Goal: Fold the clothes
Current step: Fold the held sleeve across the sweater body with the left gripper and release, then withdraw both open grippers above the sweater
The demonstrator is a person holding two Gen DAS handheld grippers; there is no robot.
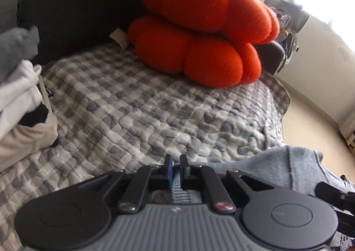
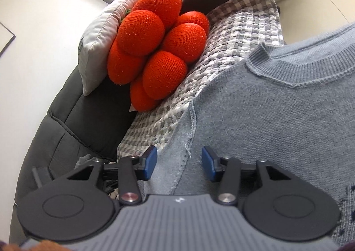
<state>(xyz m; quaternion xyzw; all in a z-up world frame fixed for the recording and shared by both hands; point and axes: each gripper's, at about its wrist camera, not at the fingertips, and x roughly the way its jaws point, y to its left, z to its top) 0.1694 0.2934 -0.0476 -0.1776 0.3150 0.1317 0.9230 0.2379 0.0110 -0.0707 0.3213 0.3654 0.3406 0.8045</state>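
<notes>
Left gripper [image 1: 175, 170] has its jaws pinched on a ribbed edge of the grey sweater [image 2: 277, 106], looks like hem or cuff. Right gripper [image 2: 179, 163] is spread wide, holding nothing, poised over the sleeve seam [image 2: 193, 122] near the shoulder.

Sweater lies on the checked blanket [image 1: 144, 106] on the sofa [image 2: 66, 106], collar [image 2: 299, 67] toward the blanket's far end, body fairly flat in the right wrist view. A stack of other clothes [image 1: 20, 100] sits at the blanket's left edge. Orange cushion [image 1: 199, 36] is well clear of the work area.

Can't tell how far along the fold is; the far side of the sweater is out of frame.

Judgement for a good grab: right jaws should straddle the seam and take both layers, not just the top knit. Knit stretches, so both ends need to lift together at even tension, or the fold line skews. The left grip looks shallow: risk of slipping under a pull.
</notes>
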